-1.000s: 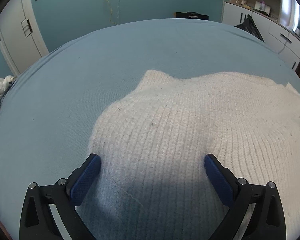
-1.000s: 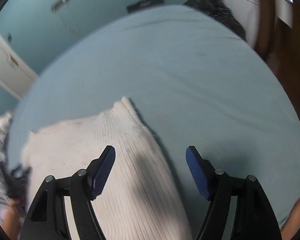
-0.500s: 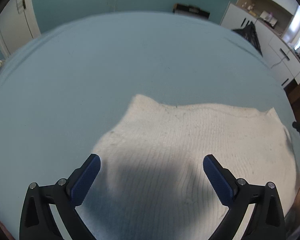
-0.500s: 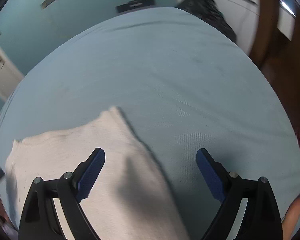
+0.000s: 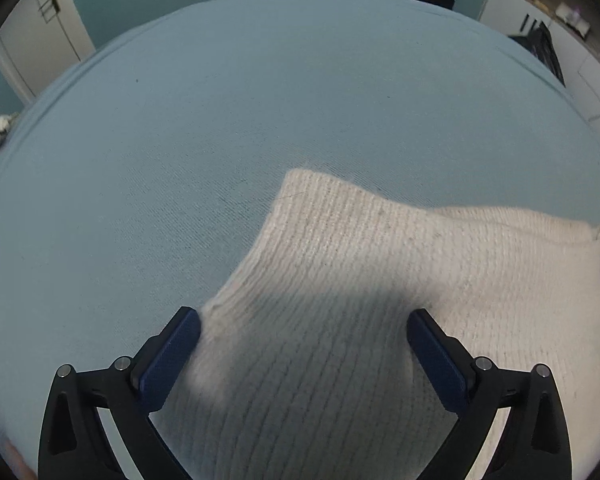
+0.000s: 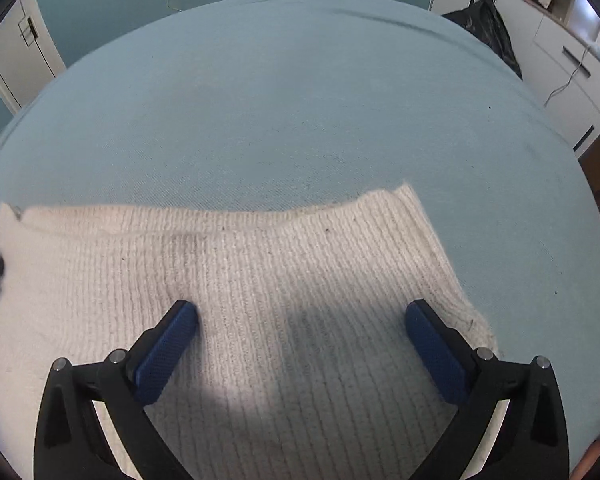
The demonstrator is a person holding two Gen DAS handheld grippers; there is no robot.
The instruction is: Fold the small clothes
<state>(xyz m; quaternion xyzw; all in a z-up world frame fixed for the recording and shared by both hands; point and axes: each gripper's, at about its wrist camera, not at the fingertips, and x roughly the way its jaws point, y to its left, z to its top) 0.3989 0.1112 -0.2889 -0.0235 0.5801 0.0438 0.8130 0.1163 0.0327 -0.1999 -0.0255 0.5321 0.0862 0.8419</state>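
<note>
A cream ribbed knit garment lies flat on a bed's light blue sheet. The left gripper hovers over its left part with jaws spread wide and nothing between the pads. The right gripper, over the right part, has just been opening and stands wide, gripping nothing.

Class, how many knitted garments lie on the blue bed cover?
1: a cream knitted garment on the blue bed cover, beneath both open grippers. Its near part is out of frame.
</note>
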